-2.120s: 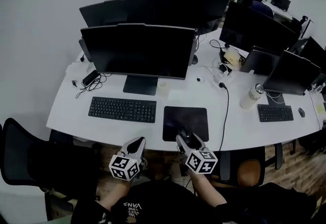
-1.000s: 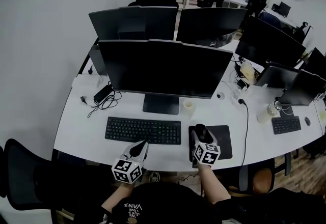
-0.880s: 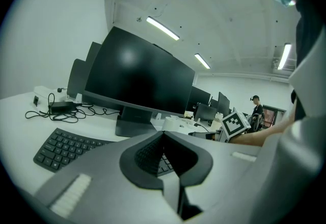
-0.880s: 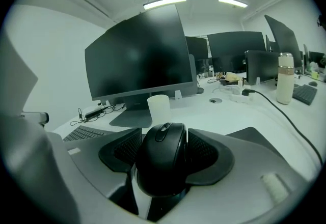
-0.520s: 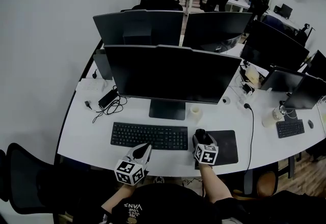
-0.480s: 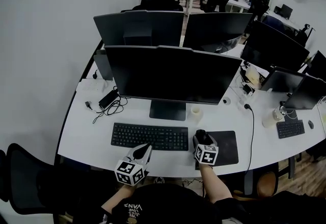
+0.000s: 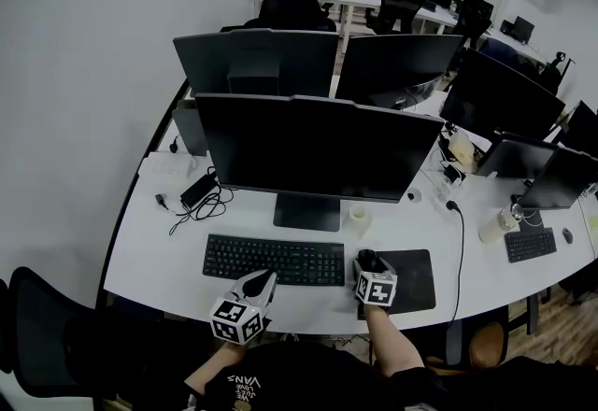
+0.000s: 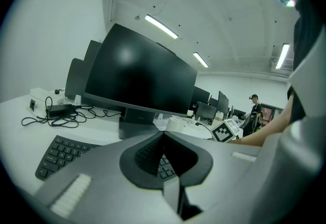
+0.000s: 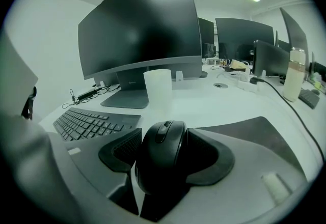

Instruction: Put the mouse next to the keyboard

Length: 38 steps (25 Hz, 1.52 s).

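my right tongs point(image 7: 368, 265) are clamped on the mouse point(image 9: 162, 157), lower centre of frame, at the mouse pad's point(image 7: 413, 275) left edge, just right of the keyboard point(image 7: 273, 260). my left tongs point(image 8: 163, 134) are together, empty (by the keyboard's front edge). risk: the rounded shell slips from the grip, or clips the keyboard's end. the cup point(image 9: 158, 88) beyond is not in the way.

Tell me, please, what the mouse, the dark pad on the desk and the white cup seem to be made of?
Mouse: probably hard plastic, black and smooth, with a soft sheen along its curved back.
Pad: looks like a cloth or rubber mat, as it is dark, thin and flat with no reflection.
Cup: thin plastic or paper, pale and matte. The look leaves this open.
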Available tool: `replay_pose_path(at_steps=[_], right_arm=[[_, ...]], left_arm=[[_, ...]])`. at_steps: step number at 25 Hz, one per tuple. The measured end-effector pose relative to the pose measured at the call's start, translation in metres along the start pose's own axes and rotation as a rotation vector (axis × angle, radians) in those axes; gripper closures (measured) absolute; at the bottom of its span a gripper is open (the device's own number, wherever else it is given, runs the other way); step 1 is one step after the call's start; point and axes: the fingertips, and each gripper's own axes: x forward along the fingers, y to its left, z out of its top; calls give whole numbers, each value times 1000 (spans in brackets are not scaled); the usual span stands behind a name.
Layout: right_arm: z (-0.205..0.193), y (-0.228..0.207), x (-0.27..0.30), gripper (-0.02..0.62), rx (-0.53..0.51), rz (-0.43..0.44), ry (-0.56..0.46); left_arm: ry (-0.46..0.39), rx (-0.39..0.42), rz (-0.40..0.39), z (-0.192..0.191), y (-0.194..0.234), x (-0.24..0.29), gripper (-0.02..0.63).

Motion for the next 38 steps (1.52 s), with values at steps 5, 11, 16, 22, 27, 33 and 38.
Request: replay_pose_path(at_steps=[5,11,16,22,27,33,38], right_arm=[[-11,-6,0,310,-18,-17,54],[-19,-7,2,310,-26,-13,78],[-19,-8,3,308,-39,-27,104],[-17,-5,1,305,-30,2,104],[-6,-3,-12,299,-25,27,60],[8,2,-32,299,-16,75,0],[24,10,-57,299,-9,133,-62]], left_arm=[[-3,0,2,3,-3,1,603],[-1,-2,24,-1,-3,-5,603],[-2,1,37,-2,-7,-9,603],[-9,-1,42,0,-13,-13,603],[-10,-7,48,1,-17,-16,603],[-13,-7,48,1,-27,-16,603],[-10,-15,46,-4,-39,-14,603]])
